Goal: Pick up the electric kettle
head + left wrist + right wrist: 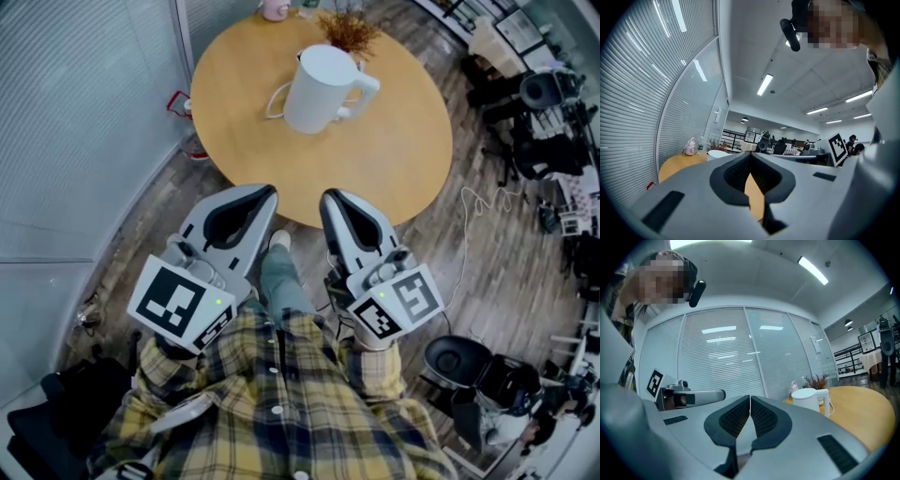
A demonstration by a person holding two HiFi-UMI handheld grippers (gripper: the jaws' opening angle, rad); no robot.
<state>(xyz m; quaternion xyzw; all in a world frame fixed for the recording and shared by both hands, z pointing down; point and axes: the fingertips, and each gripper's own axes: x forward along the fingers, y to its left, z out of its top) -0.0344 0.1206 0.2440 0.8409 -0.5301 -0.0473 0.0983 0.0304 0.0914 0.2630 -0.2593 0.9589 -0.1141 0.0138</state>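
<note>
between the pads of the left gripper there is nothing; its jaws meet at the tips. the right gripper is the same, jaws together and empty. both are held side by side in front of the person's lap, pointing level toward the round wooden table, about at its near edge. the white electric kettle stands upright toward the table's far side, well apart from both grippers, with its handle to the right, its cord looping at its left and dried flowers just behind it. none of the pickup looks done: reaching over, opening the jaws, closing on the handle and lifting all remain.
</note>
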